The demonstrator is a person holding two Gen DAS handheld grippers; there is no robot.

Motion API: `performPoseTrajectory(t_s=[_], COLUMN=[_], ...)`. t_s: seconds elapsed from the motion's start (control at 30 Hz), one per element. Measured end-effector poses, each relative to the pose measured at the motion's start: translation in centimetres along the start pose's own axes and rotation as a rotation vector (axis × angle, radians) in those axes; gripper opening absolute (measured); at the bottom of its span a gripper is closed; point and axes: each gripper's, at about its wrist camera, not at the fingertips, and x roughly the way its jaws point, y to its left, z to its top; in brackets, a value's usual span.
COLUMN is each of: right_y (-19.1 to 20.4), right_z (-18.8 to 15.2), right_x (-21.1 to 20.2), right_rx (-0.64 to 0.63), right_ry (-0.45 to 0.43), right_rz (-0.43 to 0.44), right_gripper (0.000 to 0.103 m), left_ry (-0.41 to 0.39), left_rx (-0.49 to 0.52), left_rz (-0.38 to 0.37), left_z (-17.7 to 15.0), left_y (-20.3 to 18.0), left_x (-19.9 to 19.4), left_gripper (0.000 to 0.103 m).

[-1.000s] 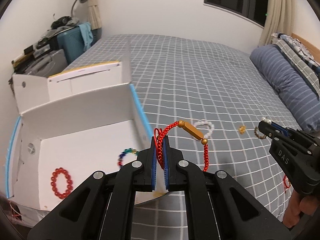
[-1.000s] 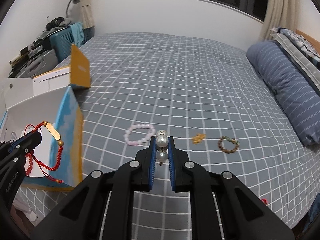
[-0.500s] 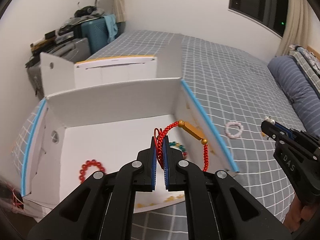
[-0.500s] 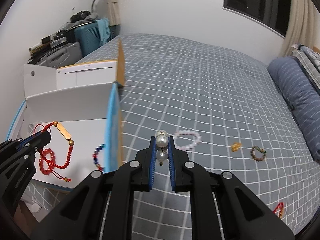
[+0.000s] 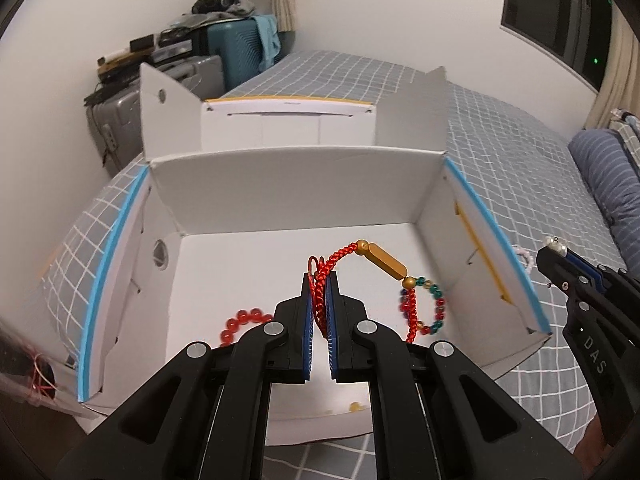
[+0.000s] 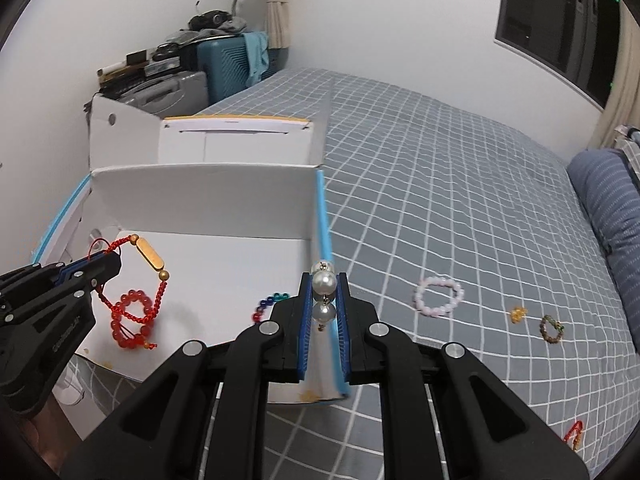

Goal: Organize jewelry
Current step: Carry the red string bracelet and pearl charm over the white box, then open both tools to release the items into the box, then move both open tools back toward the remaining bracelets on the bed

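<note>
Left wrist: left gripper (image 5: 319, 280) clamps red cord (image 5: 320, 292) over box (image 5: 280, 196); right gripper (image 6: 323, 300) pinches pearls (image 6: 323, 294) above the wall, which might deflect them outside.

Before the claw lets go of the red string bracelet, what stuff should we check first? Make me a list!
1. Left claw gripping the red string bracelet: ok, the cord is pinched between its fingers.
2. Bracelet hanging over the inside of the white box: ok.
3. Box lid open: ok, the flaps stand up at the back.
4. Landing spot free: not ok, a red bead bracelet and a colorful bead bracelet lie right under it, so it may land on them.
5. Right claw out of the way: ok, it holds the pearl earring near the box's right wall.
6. Cord snagged on the claw pads: cannot tell.
</note>
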Motion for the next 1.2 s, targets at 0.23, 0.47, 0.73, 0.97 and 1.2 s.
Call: performPoseTrajectory(t_s=[0.23,0.47,0.73,0.97,1.2], right_y=[2.1,3.4,3.7,3.9,3.7], right_z=[-0.3,-0.7,-1.2,-1.4,-1.1], right_x=[1.5,3.5,4.6,4.7,3.9], right_rx=[-0.023,-0.028,-0.028,-0.035,-0.026], right_ry=[0.027,0.072,0.1,0.104,0.072], right_rz=[0.034,0.058,0.072,0.068,0.059], right_gripper=[0.011,0.011,0.011,0.011,0.04], left_ry=[0.013,0.047,0.075,0.081,0.075], left_rx=[-0.016,-0.028,-0.032,-0.028,-0.04], left_rz=[0.02,0.047,0.058,0.076,0.086], left_z=[-0.4,-1.0,-1.2,-1.4,-1.5], left_y=[1.7,3.0,3.6,3.6,3.9], left_x=[0.7,2.1,3.0,3.3,3.1], left_gripper=[0.005,0.005,0.005,0.008,0.031])
